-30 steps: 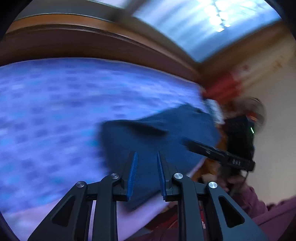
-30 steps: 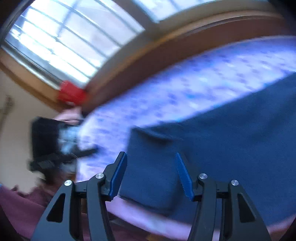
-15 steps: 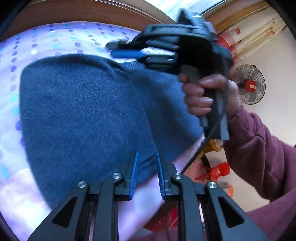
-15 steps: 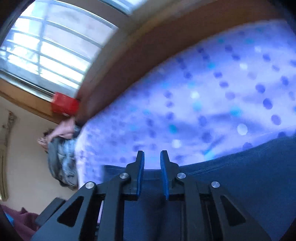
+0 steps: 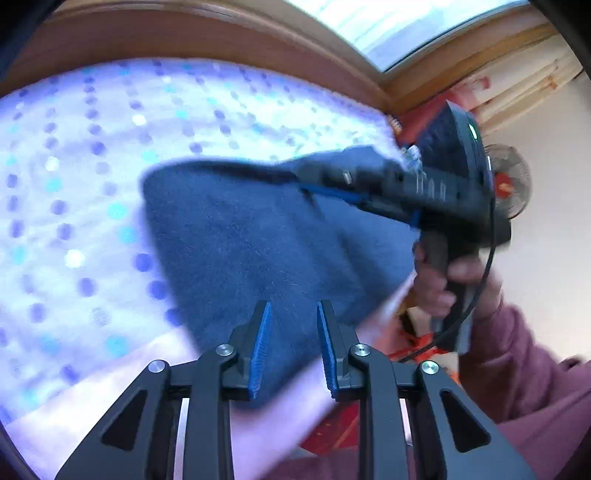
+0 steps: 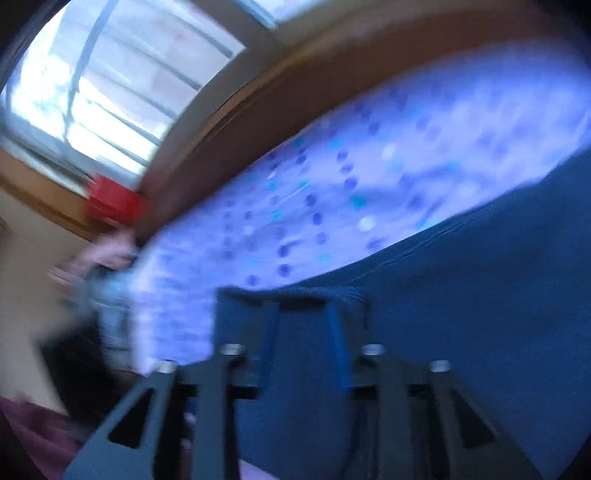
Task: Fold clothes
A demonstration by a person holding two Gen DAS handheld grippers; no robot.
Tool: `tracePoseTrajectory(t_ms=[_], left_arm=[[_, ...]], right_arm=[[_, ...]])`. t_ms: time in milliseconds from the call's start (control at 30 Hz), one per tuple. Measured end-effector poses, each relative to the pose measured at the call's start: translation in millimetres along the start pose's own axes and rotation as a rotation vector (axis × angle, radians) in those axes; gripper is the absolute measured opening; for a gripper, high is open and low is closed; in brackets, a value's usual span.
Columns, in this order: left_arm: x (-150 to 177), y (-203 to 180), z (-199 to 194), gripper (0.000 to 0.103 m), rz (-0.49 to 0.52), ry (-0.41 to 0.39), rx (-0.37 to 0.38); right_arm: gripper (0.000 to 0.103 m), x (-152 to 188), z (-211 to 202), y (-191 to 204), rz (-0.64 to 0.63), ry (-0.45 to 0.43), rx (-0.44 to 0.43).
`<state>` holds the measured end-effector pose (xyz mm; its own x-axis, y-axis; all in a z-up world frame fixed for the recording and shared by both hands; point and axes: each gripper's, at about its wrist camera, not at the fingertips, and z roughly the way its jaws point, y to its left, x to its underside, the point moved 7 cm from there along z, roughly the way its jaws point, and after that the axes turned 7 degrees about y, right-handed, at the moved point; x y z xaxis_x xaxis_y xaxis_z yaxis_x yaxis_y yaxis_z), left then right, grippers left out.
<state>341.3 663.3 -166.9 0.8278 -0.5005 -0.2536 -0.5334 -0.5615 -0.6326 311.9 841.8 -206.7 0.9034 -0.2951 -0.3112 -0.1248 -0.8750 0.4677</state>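
So the dark blue garment (image 5: pixel 258 240) was lying on a bed sheet (image 5: pixel 74 184) that was pale lavender with blue and teal dots, and behind the bed ran a brown wooden headboard (image 5: pixel 221 33) under a bright window (image 6: pixel 110 92).

From the left wrist view, the left gripper (image 5: pixel 293 347) hung over the near corner of the garment. Its jaws were opening, a narrow gap between the 2 blue pads (image 5: pixel 260 347), and the cloth sat behind and below them rather than pinched, so I'd call it loose, not holding anything.

Same view also caught the right gripper (image 5: pixel 332 184) coming in from the right side, held by a hand (image 5: pixel 454 280) in a maroon sleeve (image 5: pixel 535 369), with a black cable hanging off the handle. Its tips reached over the far edge of the garment, right about where the blue cloth met the sheet. A standing fan (image 5: pixel 509 184) was back there against the wall.

The right wrist view was really smeared. The right gripper (image 6: pixel 303 332) had its jaws opening, and a folded edge of the garment (image 6: pixel 461 314) lay across the gap at the tips. I couldn't tell whether the pads were actually touching that edge. A red box (image 6: pixel 114 201) sat on the window ledge off to the left.
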Motion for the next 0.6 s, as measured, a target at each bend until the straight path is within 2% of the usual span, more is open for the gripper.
tracePoseTrajectory(t_ms=[33,67,100,167,233,267,367,400,467,600], left_arm=[[0,5,-20,0.026,0.002,-0.021,-0.012],[0,17,-43,0.027,-0.007,-0.043,-0.033],[-1,30,-67,0.030,-0.017,-0.064,-0.054],[-1,65,-103,0.032,-0.067,-0.077,-0.058],[2,106,-128,0.032,-0.116,-0.108,-0.082],[6,127,-146,0.032,-0.142,-0.139,-0.100],[18,171,-176,0.032,-0.198,-0.218,-0.099],[23,182,-188,0.032,-0.209,-0.240,-0.093],[29,200,-198,0.032,-0.210,-0.246,-0.101],[36,213,-198,0.032,-0.196,-0.198,-0.089]], right_arm=[[0.062,5,-10,8,-0.036,-0.022,0.143],[0.073,14,-20,30,-0.107,-0.045,0.362],[0.075,17,-26,45,-0.156,-0.057,0.474],[0.075,36,-24,86,-0.239,-0.075,0.664],[0.077,54,-8,124,-0.262,-0.103,0.800],[0.077,59,12,147,-0.276,-0.099,0.887],[0.077,70,60,176,-0.396,-0.049,1.208],[0.077,71,81,180,-0.420,0.003,1.277],[0.077,73,101,173,-0.375,0.057,1.301],[0.077,59,101,157,-0.266,0.075,1.403]])
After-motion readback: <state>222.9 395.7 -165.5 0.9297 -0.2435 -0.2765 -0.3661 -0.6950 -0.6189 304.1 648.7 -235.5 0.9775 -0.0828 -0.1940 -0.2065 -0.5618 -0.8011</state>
